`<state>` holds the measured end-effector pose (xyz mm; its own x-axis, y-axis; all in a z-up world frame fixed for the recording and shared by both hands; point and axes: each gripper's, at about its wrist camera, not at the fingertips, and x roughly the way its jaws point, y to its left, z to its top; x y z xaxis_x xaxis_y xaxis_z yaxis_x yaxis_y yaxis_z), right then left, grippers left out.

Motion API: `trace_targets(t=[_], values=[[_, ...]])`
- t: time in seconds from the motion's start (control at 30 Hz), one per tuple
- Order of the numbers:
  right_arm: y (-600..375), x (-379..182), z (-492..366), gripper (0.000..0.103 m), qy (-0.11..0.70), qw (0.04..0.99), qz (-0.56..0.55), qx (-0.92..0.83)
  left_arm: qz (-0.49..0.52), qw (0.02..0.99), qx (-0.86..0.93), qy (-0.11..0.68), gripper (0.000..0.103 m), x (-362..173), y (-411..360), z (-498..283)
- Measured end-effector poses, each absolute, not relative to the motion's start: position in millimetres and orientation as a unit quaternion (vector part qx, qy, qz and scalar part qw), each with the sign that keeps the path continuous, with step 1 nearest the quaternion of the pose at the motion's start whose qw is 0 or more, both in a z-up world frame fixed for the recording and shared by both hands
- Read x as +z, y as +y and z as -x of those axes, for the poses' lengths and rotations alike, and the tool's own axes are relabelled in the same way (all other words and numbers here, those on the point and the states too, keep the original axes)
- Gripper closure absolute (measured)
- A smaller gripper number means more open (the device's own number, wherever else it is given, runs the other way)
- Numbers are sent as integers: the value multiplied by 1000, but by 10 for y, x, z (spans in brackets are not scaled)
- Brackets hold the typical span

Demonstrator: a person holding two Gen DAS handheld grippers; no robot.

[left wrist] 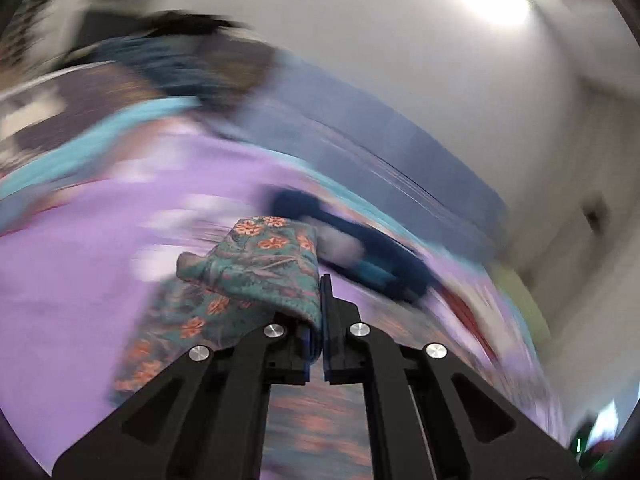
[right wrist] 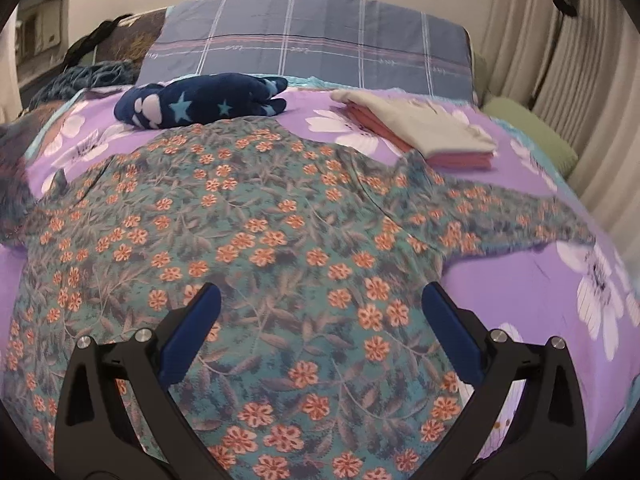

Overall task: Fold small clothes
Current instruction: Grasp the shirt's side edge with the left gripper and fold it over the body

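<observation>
The left tongs (left wrist: pixel 320 312) pinch a bunched edge of the floral shirt (right wrist: pixel 256 232) spread on the bed (right wrist: pixel 520 280), while the right tongs (right wrist: pixel 320 304) hover wide apart and empty above it, suggesting a fold-over comes next.

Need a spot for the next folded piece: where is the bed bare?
Bare purple sheet lies right of the floral garment, below its outstretched sleeve. A narrower strip separates the starry plush from the folded stack. The middle is covered.
</observation>
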<state>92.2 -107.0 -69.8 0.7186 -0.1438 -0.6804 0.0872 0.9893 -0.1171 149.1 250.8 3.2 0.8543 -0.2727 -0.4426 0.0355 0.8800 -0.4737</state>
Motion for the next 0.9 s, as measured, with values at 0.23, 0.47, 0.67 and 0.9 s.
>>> trace_targets(t=[0.23,0.47,0.67,0.9], values=[[-1533,-678,-764,2,366,925,9,-102,56,919,-211,328,71,-319,507,-1593],[-1869,-730,-731,2,373,922,-19,-99,29,887,-240,394,50,-892,153,-1586],[-1699,-716,-880,22,383,923,-21,-29,17,900,-222,375,28,-815,532,-1229],[-868,-639,-1212,51,371,920,46,121,-35,926,-96,364,26,-759,1135,-971]])
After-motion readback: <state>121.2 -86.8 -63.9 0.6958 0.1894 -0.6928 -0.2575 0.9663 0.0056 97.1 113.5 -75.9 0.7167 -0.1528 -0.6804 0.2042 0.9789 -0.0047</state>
